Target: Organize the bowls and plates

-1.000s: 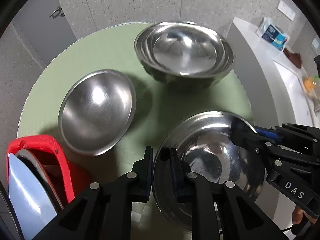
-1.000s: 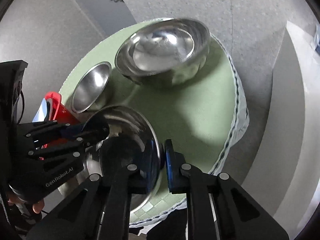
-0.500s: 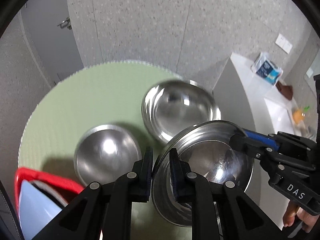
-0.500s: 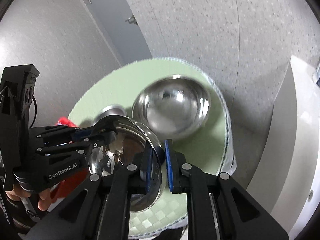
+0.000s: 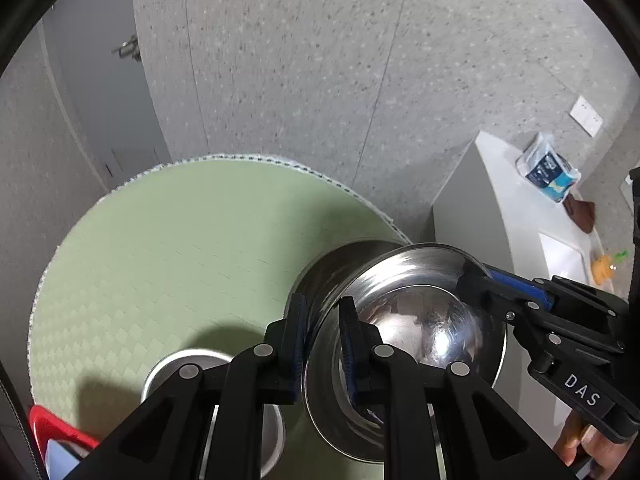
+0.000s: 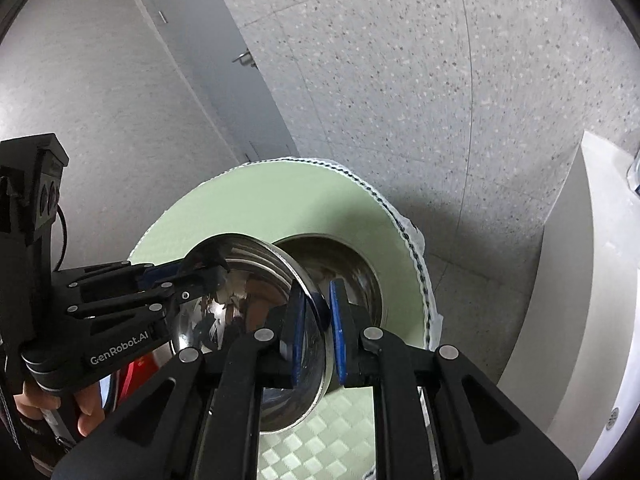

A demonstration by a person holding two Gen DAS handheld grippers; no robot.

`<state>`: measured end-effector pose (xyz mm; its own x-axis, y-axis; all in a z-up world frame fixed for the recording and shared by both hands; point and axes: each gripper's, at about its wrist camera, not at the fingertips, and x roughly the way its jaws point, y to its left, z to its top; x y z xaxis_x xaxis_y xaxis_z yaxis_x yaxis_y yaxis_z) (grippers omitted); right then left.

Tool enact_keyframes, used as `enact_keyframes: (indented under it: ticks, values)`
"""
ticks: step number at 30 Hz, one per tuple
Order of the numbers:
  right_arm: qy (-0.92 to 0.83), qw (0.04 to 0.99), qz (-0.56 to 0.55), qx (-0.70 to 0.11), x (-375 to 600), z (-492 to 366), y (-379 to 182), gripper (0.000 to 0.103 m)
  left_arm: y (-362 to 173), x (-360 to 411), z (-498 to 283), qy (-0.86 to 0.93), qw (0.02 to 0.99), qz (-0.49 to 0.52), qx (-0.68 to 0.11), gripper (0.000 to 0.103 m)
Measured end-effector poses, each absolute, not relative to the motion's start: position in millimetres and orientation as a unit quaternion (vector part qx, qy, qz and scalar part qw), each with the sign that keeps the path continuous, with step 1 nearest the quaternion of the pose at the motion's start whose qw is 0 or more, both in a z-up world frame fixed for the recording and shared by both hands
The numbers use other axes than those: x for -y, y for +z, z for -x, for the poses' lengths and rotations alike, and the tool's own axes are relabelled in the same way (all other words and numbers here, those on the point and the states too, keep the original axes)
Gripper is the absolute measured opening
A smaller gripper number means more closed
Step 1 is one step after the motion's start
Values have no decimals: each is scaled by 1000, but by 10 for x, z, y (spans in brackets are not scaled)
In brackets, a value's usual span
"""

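The shiny round stainless-steel bowl [image 5: 416, 332] is held clear of the round table with the pale green checked cloth [image 5: 180, 248], carried by both tools at once. The left gripper [image 5: 322, 344] is clamped on the bowl's near-left rim, one finger inside and one outside; the right gripper [image 6: 316, 324] is clamped on the opposite rim in the same way. The bowl sits just above and partly in front of the larger stack of nested steel bowls [image 6: 352, 276] on the cloth. Risk, as a judgement: the polished, thin rim offers little friction, so any uneven motion between the two hands could twist the bowl out of one grip. Lowering it tilted could strike the stack's rim and prevent nesting. A smaller steel bowl [image 5: 180, 372] lies on the cloth near the left gripper, and a red plastic rack holding pale plates [image 5: 52, 436] stands at the table's near-left edge; neither obstructs the descent. A white counter [image 5: 500, 216] carrying a blue-and-white packet [image 5: 548, 170] stands well apart.
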<state>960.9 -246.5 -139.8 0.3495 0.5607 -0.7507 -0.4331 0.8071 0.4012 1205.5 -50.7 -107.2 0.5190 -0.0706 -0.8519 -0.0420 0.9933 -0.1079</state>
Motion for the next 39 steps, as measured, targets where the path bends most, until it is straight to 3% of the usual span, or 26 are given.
enact_keyframes:
  ticks: [17, 27, 29, 31, 33, 37, 39]
  values:
    - [285, 811, -54, -508, 2410, -9807, -1647, 12, -1491, 545, -12711, -15, 854, 55, -517, 13]
    - [265, 824, -35, -500, 2379, -9724, -1653, 15, -1531, 611, -12567, -11, 855, 48, -517, 19]
    - [260, 827, -39, -497, 2398, -9694, -1627, 19, -1481, 593, -12495, -11, 857, 49, -513, 24]
    - [252, 832, -41, -493, 2414, -9665, -1580, 29, -1397, 570, -12395, -7, 862, 49, -505, 43]
    - [243, 841, -45, -481, 2438, -9590, -1488, 46, -1281, 550, -12252, -5, 869, 44, -493, 54]
    - [234, 850, -64, -468, 2424, -9387, -1308, 51, -1057, 478, -11935, 8, 879, 39, -476, 74]
    - [230, 854, -75, -460, 2380, -9247, -1228, 60, -944, 401, -11762, 11, 884, 40, -466, 78]
